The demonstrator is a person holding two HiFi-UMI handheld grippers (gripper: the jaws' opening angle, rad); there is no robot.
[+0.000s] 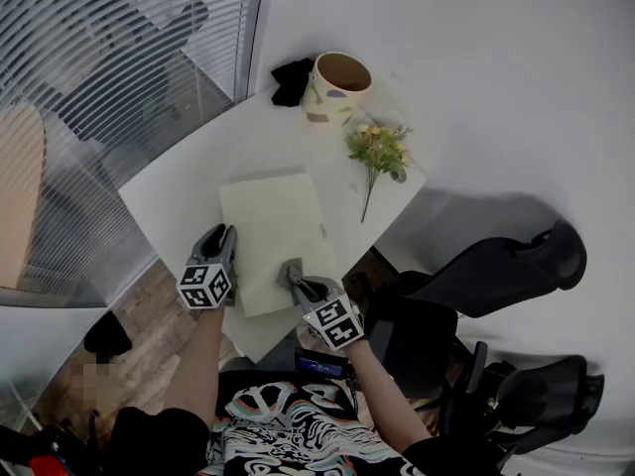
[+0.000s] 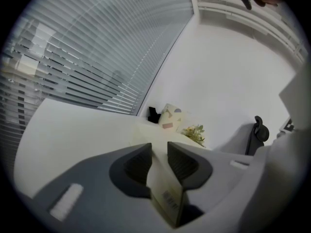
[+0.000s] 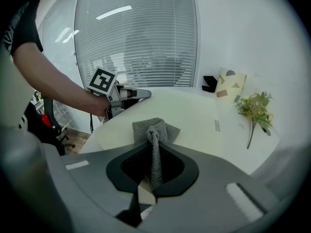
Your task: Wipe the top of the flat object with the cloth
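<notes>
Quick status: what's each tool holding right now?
Left tool: closed on the edge of the board.
Right tool: closed on the cloth, which rests on the board.

The left gripper point(image 2: 159, 152) grips the edge of the pale flat object point(image 2: 165, 191) between its 2 jaws. Beyond, on the white desk point(image 2: 73, 130), sit a patterned pot point(image 2: 171, 118) and a flower sprig point(image 2: 195, 133).

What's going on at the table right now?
A person works with two handheld grippers at a white table. The left gripper is clamped on the left edge of the flat cream board. The right gripper is shut on a grey cloth, which rests on the board's near end.
</notes>
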